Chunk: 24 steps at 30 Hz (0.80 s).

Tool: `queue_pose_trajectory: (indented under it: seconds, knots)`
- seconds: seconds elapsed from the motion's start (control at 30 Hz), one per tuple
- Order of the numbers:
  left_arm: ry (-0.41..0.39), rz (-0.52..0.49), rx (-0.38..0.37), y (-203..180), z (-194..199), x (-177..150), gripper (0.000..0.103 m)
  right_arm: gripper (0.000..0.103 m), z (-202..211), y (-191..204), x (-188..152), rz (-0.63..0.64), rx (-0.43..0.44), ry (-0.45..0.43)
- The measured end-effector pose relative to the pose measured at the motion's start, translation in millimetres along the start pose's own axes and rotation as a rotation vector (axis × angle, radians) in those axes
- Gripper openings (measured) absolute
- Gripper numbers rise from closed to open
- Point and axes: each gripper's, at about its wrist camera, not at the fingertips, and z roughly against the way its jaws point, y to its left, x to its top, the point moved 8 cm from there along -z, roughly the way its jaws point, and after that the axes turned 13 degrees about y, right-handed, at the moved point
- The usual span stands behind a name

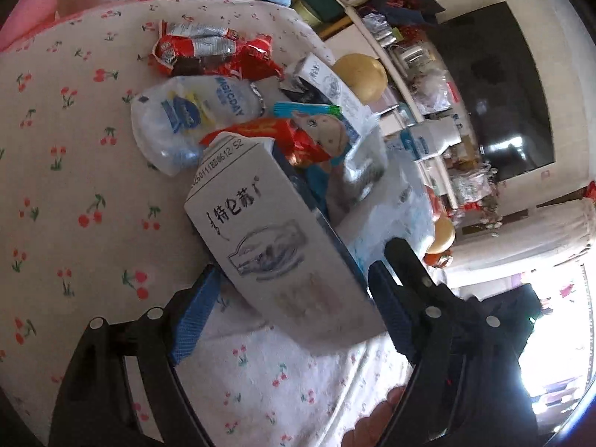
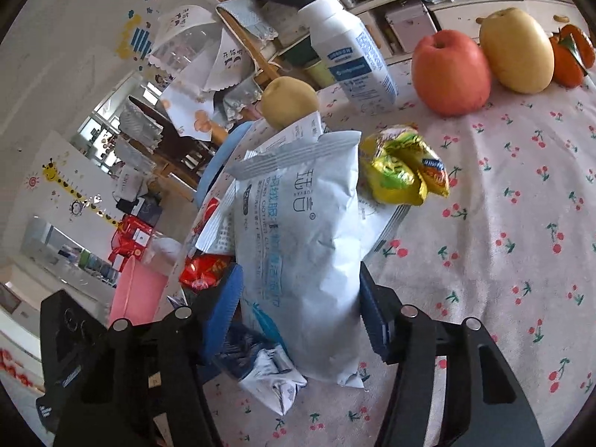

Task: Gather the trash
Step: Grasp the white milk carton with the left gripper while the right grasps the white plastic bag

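Observation:
In the left wrist view a grey-white milk carton (image 1: 260, 223) with a blue side lies skewed between my left gripper (image 1: 294, 268) fingers, and both blue pads touch its edges. Its top leans into a pile: a red snack wrapper (image 1: 275, 130), a clear bag (image 1: 186, 115) and a dog-print pouch (image 1: 324, 134). In the right wrist view a white pouch (image 2: 298, 205) stands upright between my right gripper (image 2: 298, 272) fingers, with both pads against its sides. A crumpled blue-white packet (image 2: 272, 376) lies under it. A yellow-green wrapper (image 2: 406, 171) lies just right of it.
On the cherry-print tablecloth (image 2: 503, 260) stand a red apple (image 2: 450, 70), a yellow pear (image 2: 517, 52), an orange fruit (image 2: 570, 56) and a white bottle (image 2: 354, 48). Another pear (image 2: 288, 100) sits behind the pile. Something pink (image 2: 138, 290) stands beyond the table's left edge.

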Motion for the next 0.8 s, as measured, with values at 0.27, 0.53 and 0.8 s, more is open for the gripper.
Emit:
queue_pose_trajectory:
  seconds: [0.27, 0.53, 0.8]
  knots:
    - [0.009, -0.031, 0.047, 1, -1, 4, 0.069, 0.043, 0, 13, -6, 0.046, -0.011, 0.027]
    - [0.001, -0.161, 0.053, -4, 16, 1, 0.063, 0.044, -2, 15, -13, 0.049, -0.006, 0.036]
    - [-0.063, -0.285, 0.043, -3, 37, 3, 0.059, 0.049, -5, 15, -12, 0.062, -0.027, 0.012]
